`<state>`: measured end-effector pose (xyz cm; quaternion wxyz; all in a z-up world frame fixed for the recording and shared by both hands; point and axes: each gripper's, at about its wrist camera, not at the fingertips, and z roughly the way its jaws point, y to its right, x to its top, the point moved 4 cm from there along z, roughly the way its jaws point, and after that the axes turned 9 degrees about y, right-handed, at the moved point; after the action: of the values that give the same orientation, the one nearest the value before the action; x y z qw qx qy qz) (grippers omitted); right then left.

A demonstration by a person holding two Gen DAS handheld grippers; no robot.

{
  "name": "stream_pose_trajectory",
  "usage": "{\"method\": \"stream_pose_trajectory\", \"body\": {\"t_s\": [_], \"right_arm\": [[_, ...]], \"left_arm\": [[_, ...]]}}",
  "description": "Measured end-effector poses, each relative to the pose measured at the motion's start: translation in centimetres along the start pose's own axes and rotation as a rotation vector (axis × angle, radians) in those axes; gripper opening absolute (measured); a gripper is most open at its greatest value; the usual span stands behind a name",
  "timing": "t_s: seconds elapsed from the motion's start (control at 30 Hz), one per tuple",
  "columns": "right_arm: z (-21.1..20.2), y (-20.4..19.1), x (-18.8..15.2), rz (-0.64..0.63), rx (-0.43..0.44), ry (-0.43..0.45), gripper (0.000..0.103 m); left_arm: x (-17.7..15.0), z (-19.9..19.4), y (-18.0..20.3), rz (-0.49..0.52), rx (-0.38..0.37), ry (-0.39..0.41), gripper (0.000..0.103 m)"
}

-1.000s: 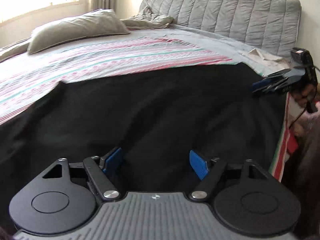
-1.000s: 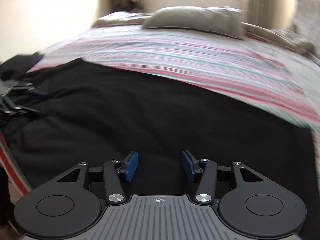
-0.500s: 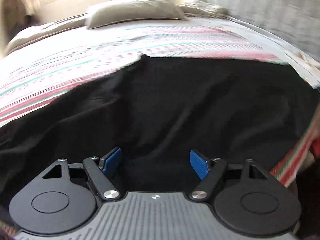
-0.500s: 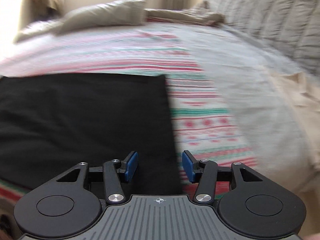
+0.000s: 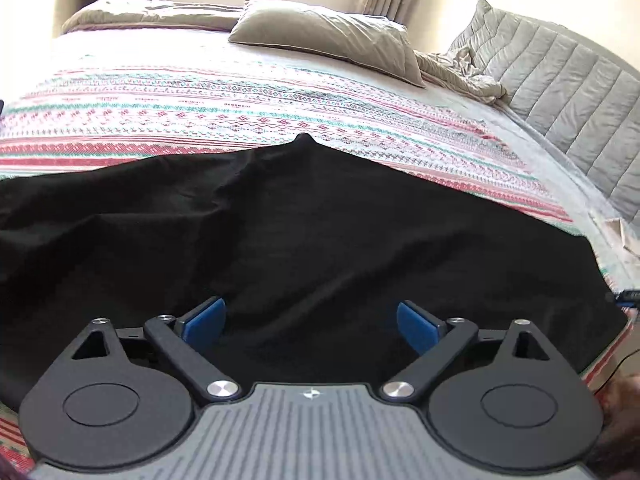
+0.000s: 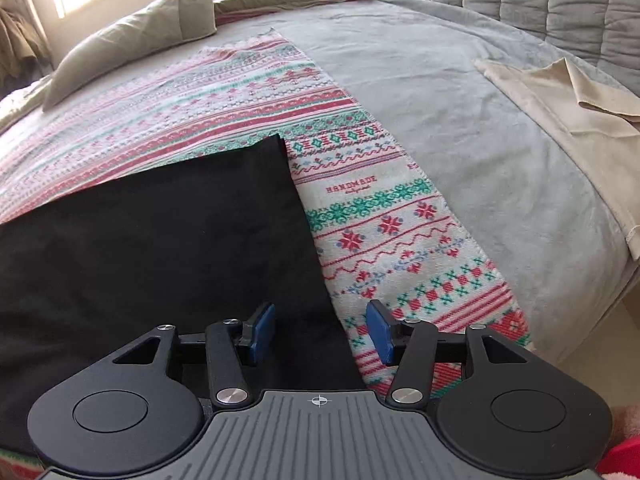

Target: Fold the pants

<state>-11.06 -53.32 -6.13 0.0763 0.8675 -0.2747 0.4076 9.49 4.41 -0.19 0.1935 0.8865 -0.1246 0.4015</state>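
Lying flat across patterned blanket, black pants, uncontained.

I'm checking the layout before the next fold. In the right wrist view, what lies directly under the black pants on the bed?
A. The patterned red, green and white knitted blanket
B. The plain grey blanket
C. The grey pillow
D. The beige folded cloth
A: the black pants rest on the patterned red, green and white knitted blanket, which shows beyond their straight edge; the plain grey blanket begins farther right.
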Motion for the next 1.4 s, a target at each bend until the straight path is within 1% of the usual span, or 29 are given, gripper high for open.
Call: {"method": "stream_pose_trajectory", "body": {"t_s": [0.03, 0.07, 0.13, 0.17, 0.2, 0.27, 0.33, 0.4, 0.5, 0.67, 0.8, 0.9, 1.03, 1.13, 1.23, 1.3, 1.4], "right_arm": [[0.1, -0.4, -0.1, -0.012, -0.008, -0.006, 0.046], [0.1, -0.9, -0.1, -0.033, -0.007, -0.012, 0.04], [0.1, -1.9, -0.3, -0.077, -0.016, -0.019, 0.035], [0.1, -2.3, -0.3, -0.095, -0.012, -0.022, 0.022], [0.1, -2.7, -0.3, -0.093, 0.012, -0.028, 0.015], [0.2, -3.1, -0.2, -0.08, 0.033, -0.04, 0.011], [-0.1, -3.4, 0.1, -0.044, 0.059, -0.041, 0.01], [-0.8, -4.3, 0.7, -0.002, 0.123, -0.027, 0.01], [-2.1, -7.4, 1.7, -0.017, 0.213, -0.005, 0.009], [-3.5, -15.1, 3.5, -0.129, 0.326, 0.011, 0.009], [-3.6, -22.2, 3.7, -0.21, 0.405, -0.006, 0.009], [-3.0, -26.9, 3.0, -0.254, 0.452, -0.033, 0.009], [-2.5, -32.2, 1.5, -0.264, 0.54, -0.06, 0.009], [-2.2, -35.8, -0.1, -0.26, 0.617, -0.094, 0.01], [-2.2, -38.7, -2.1, -0.27, 0.672, -0.119, 0.01], [-2.2, -40.4, -3.0, -0.284, 0.71, -0.141, 0.01], [-3.0, -42.4, -3.8, -0.321, 0.755, -0.153, 0.01]], "left_arm": [[-0.1, -0.1, 0.0, -0.014, -0.001, 0.002, 0.096], [-0.1, 0.1, -0.1, -0.027, -0.005, 0.0, 0.096], [-0.1, 0.4, -0.2, -0.051, -0.011, -0.009, 0.096], [-0.2, 0.5, -0.1, -0.059, -0.012, -0.013, 0.096], [-0.2, 0.7, -0.1, -0.064, -0.013, -0.015, 0.096], [-0.2, 0.7, 0.0, -0.065, -0.017, -0.016, 0.096], [-0.1, 0.7, 0.0, -0.069, -0.026, -0.015, 0.096], [-0.1, 0.8, 0.1, -0.08, -0.042, -0.016, 0.096], [0.0, 1.4, 0.2, -0.101, -0.071, -0.03, 0.093], [0.0, 2.1, 0.8, -0.125, -0.109, -0.044, 0.088], [0.1, 2.4, 1.1, -0.14, -0.125, -0.051, 0.086], [0.1, 2.9, 1.1, -0.157, -0.132, -0.054, 0.083], [0.1, 3.5, 1.0, -0.184, -0.145, -0.061, 0.076], [0.2, 3.9, 1.0, -0.215, -0.181, -0.056, 0.071], [0.2, 4.3, 0.9, -0.268, -0.24, -0.058, 0.066], [0.3, 4.7, 1.0, -0.305, -0.278, -0.059, 0.066], [0.3, 5.6, 1.2, -0.354, -0.314, -0.06, 0.066]]}}
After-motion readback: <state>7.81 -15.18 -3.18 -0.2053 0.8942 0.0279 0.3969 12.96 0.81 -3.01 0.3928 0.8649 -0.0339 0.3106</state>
